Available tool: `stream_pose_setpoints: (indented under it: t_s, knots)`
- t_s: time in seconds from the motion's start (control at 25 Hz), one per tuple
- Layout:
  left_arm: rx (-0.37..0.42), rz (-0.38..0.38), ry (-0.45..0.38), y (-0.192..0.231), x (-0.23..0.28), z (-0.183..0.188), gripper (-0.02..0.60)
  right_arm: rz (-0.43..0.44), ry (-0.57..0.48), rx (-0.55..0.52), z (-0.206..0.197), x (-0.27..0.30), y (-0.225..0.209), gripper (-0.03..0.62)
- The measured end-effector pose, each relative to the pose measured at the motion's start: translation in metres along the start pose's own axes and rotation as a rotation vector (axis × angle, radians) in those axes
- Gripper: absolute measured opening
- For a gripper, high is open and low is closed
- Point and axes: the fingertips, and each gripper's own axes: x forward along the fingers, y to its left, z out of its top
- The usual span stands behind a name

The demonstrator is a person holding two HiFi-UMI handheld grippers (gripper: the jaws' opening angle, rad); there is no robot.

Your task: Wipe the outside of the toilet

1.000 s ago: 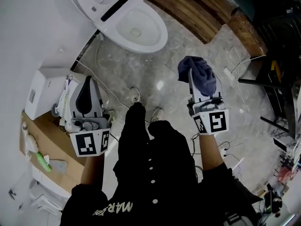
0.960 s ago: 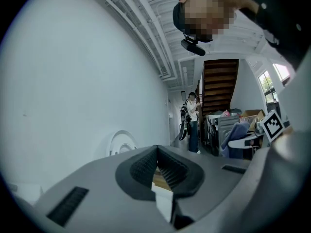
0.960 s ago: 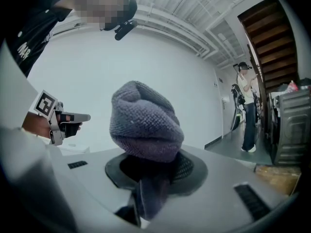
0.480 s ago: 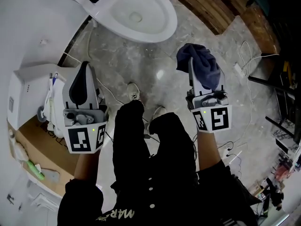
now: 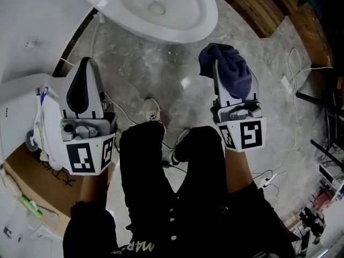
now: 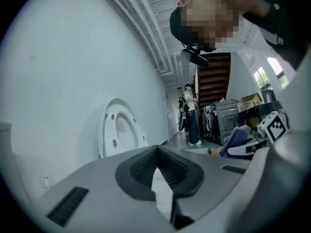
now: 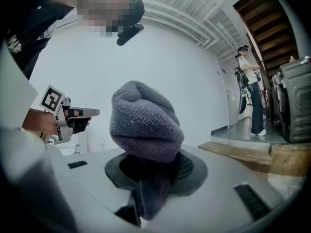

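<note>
The white toilet (image 5: 161,7) stands at the top of the head view, bowl open; its raised lid (image 6: 121,130) leans on the wall in the left gripper view. My right gripper (image 5: 217,66) is shut on a blue-grey cloth (image 5: 230,71), which bulges out above the jaws (image 7: 146,123). It hangs over the floor just right of the bowl's front. My left gripper (image 5: 86,63) is shut with nothing between its pads (image 6: 167,166), left of the bowl near the wall.
Marble floor (image 5: 140,74) with white cables (image 5: 293,128) and a power strip (image 5: 285,82). A wooden step (image 5: 252,9) runs at the upper right. A white unit (image 5: 21,90) and a cardboard box (image 5: 32,171) sit at left. A person (image 6: 190,113) stands far off.
The view has closed in on the toilet, which now fills the top edge. Both grippers keep their pose, the cloth still held by the right one.
</note>
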Motion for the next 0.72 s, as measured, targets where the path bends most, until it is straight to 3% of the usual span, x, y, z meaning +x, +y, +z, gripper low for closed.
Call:
stream_pose_setpoints:
  t_s: [0.4, 0.72]
  knots:
    - [0.033, 0.009, -0.024, 0.013, 0.020, -0.102, 0.011, -0.012, -0.015, -0.007, -0.106, 0.028, -0.003, 0.104]
    - [0.087, -0.021, -0.091, 0.011, 0.032, -0.150, 0.011, -0.039, -0.038, -0.017, -0.165, 0.049, 0.002, 0.104]
